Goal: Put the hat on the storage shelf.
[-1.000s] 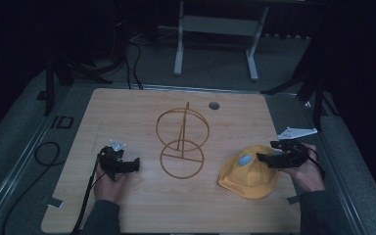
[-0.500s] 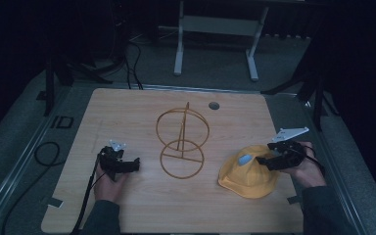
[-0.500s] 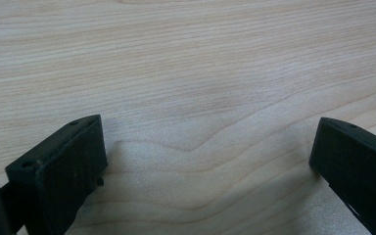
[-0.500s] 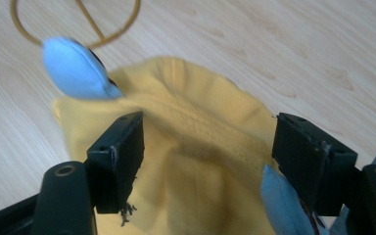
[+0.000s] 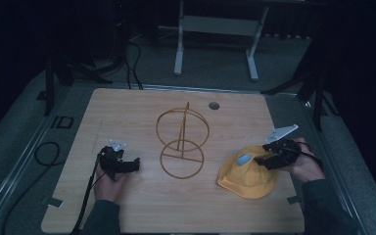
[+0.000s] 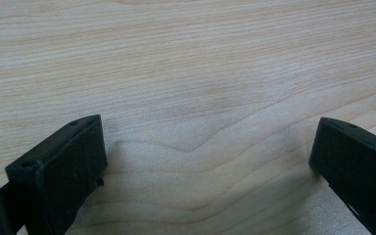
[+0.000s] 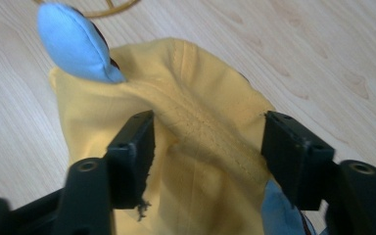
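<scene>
**Jaws narrowing over yellow hat**

Closing in since the earlier frame: right gripper (image 7: 208, 147), jaws just drawn nearer together around the crown of the yellow hat (image 7: 196, 147), pads not plainly pressing the cloth. Lying at the table's (image 5: 127, 112) near right, just right of the wire stand (image 5: 182, 142). Unmoved at near left: left gripper (image 6: 208, 161), jaws spread wide over bare wood.

Left gripper (image 6: 205, 161): two black jaws spread wide, nothing between. Below them, pale wood-grain table (image 6: 200, 63), bare.
</scene>
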Action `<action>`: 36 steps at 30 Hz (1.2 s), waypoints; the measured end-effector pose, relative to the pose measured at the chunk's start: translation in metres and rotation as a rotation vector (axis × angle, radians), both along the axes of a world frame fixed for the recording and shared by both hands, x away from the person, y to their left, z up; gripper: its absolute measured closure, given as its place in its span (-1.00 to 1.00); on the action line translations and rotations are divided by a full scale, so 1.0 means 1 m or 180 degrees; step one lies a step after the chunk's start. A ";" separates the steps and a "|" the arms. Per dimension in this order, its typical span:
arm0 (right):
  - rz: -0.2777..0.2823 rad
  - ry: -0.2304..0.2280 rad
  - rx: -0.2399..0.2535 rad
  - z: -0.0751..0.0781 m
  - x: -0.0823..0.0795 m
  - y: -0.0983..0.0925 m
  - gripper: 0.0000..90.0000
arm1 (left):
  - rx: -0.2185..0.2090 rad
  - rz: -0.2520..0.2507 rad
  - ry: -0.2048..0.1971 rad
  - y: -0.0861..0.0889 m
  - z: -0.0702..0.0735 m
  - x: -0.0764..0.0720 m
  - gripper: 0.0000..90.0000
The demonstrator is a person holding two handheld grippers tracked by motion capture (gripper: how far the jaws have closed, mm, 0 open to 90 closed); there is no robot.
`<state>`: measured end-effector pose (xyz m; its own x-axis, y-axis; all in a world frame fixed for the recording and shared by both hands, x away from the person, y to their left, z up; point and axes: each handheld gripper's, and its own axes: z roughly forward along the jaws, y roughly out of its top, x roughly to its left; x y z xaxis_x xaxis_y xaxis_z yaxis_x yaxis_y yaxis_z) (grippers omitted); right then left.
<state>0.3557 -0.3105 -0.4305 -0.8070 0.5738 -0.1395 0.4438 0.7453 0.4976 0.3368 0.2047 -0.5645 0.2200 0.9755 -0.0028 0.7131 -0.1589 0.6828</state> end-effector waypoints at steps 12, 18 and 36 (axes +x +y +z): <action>0.0297 0.0149 -0.0555 0.009 0.008 0.018 0.10 | -0.0001 -0.0001 0.0000 0.000 0.000 0.000 -0.99; 0.0440 0.0303 -0.0758 0.012 0.013 0.026 0.40 | -0.0002 0.0000 0.0001 0.000 0.000 0.000 -0.99; 0.0526 0.0321 -0.1023 0.029 0.014 0.034 0.88 | -0.0005 -0.0005 0.0001 0.000 0.000 0.000 -0.99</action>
<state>0.3695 -0.2767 -0.4020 -0.9039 0.3746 -0.2063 0.3395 0.9219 0.1865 0.3370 0.2048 -0.5644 0.2216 0.9751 -0.0042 0.7130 -0.1591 0.6829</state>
